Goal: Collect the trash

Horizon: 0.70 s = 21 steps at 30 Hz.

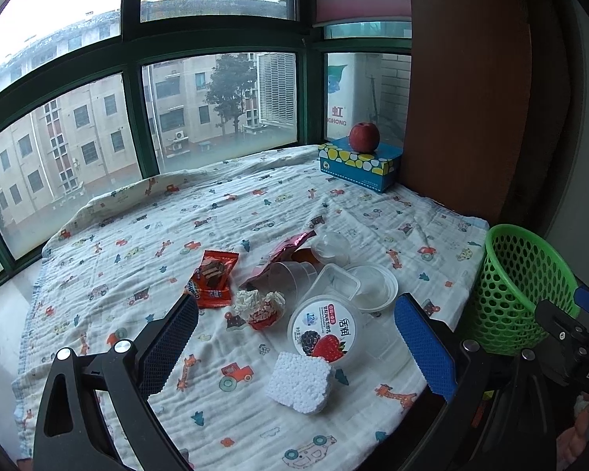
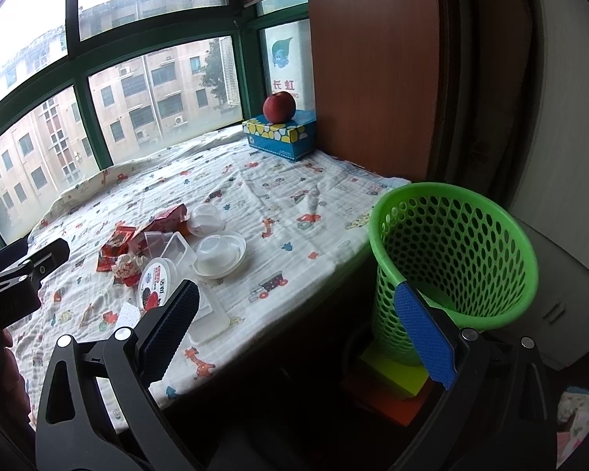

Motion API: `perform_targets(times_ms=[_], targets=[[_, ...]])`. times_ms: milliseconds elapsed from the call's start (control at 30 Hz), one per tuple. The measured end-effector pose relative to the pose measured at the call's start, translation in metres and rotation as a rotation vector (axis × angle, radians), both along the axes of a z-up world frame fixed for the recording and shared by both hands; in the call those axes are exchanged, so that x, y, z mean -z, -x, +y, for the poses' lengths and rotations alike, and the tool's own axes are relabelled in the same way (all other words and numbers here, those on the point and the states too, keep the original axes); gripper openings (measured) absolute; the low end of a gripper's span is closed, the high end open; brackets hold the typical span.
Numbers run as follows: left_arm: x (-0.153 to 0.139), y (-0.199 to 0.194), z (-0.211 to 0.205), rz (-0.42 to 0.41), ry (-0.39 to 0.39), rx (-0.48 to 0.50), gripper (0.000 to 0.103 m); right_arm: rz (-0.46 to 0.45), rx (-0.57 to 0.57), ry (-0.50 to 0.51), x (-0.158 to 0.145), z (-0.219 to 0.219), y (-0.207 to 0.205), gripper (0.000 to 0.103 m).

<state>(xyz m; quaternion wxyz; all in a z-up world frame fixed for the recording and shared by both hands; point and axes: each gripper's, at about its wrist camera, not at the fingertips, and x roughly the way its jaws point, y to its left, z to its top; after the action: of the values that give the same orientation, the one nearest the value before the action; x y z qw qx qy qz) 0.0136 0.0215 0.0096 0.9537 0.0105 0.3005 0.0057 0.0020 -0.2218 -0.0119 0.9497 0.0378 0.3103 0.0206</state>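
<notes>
A pile of trash lies on the patterned cloth (image 1: 255, 212): a white foam block (image 1: 300, 386), a round yogurt lid (image 1: 326, 329), a crumpled wrapper (image 1: 261, 308), an orange snack wrapper (image 1: 214, 276), a red foil bag (image 1: 282, 253) and clear plastic cups and tubs (image 1: 357, 282). My left gripper (image 1: 298, 337) is open and empty, just above the foam block and lid. My right gripper (image 2: 298, 322) is open and empty, at the table's front edge beside the green mesh basket (image 2: 451, 267). The trash pile (image 2: 169, 251) lies to its left.
A blue tissue box (image 1: 359, 163) with a red apple (image 1: 364, 137) on it stands at the back by the window. A brown panel (image 1: 463, 78) rises at the right. The basket (image 1: 518, 290) stands off the table's right edge, on coloured blocks (image 2: 392, 384).
</notes>
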Motion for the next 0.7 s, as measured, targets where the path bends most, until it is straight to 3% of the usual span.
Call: perform_targets(times_ms=[700], targets=[[-0.002,-0.019,0.031,0.015,0.010,-0.078,0.097,0.023,-0.065,0.020,0.006,0.022,-0.025,0.098]])
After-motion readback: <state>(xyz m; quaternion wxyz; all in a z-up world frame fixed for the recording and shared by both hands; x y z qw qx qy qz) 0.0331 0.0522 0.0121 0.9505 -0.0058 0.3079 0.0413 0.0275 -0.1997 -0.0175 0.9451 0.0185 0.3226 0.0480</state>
